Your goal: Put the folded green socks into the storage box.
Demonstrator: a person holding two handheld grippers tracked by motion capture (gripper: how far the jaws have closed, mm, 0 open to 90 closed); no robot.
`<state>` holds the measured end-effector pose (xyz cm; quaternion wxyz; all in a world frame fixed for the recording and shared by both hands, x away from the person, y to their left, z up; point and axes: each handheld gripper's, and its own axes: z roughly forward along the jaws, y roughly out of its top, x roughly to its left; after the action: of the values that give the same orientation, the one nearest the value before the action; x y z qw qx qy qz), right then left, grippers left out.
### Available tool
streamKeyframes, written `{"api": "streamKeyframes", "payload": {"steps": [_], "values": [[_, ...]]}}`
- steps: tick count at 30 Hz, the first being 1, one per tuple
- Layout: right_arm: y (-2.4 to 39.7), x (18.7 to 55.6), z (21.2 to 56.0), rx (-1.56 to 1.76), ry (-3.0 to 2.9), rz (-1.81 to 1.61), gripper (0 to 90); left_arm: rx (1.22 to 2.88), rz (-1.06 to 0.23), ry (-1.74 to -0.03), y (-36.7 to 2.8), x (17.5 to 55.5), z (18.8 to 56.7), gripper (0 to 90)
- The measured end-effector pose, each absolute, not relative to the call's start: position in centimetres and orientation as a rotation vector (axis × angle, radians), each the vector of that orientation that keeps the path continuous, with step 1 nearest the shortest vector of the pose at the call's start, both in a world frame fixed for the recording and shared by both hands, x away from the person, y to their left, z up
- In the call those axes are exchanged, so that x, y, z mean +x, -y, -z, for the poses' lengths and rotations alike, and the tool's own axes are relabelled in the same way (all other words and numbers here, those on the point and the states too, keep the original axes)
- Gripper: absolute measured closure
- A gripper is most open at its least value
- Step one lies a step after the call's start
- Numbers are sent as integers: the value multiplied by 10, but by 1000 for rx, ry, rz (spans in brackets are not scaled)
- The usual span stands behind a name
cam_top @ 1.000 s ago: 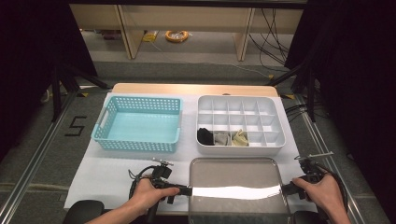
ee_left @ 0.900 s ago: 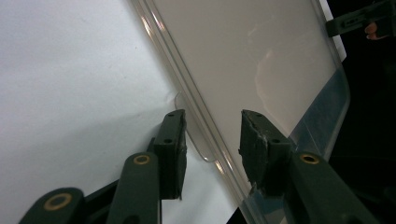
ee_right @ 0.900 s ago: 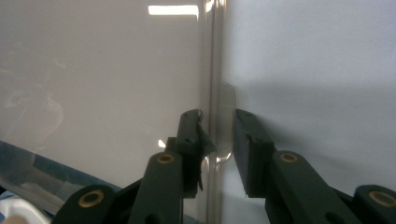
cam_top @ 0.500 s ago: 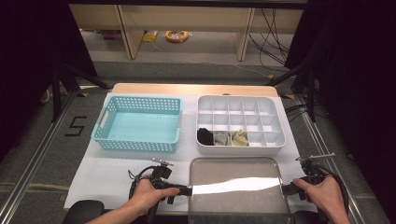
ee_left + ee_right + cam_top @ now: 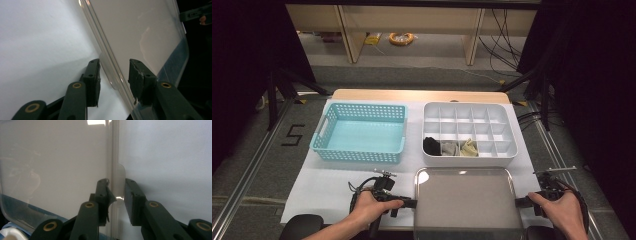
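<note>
Both grippers on the clear lid, near table edge.

The left gripper [image 5: 412, 203] and right gripper [image 5: 519, 201] each straddle a side tab of the lid [image 5: 467, 202] (jaws apart, not visibly pinching), in front of the divided box [image 5: 507, 131].

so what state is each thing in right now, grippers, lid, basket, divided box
left gripper: jaws astride the lid's edge tab, gap visible, not clamped
right gripper: jaws astride the opposite tab, not visibly pressing
clear lid: lying flat on the table, off the box
blue basket: empty, upright
divided box: uncovered, three front cells hold small rolled items, other cells empty
</note>
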<state>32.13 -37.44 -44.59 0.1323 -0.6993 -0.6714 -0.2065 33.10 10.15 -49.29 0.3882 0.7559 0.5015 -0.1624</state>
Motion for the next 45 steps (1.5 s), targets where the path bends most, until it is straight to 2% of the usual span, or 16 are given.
{"api": "streamKeyframes", "payload": {"steps": [18, 20, 31, 45], "values": [[374, 317, 438, -2026, 2032, 695, 750, 1882, 432, -1307, -100, 343, 494, 596], [374, 317, 438, -2020, 2043, 684, 751, 1830, 440, -1341, -96, 343, 494, 600], [375, 317, 439, -2022, 2052, 725, 751, 1819, 483, -1329, -91, 345, 499, 686], [371, 313, 437, -2053, 2029, 765, 751, 1799, 462, -1322, -93, 342, 491, 726]]}}
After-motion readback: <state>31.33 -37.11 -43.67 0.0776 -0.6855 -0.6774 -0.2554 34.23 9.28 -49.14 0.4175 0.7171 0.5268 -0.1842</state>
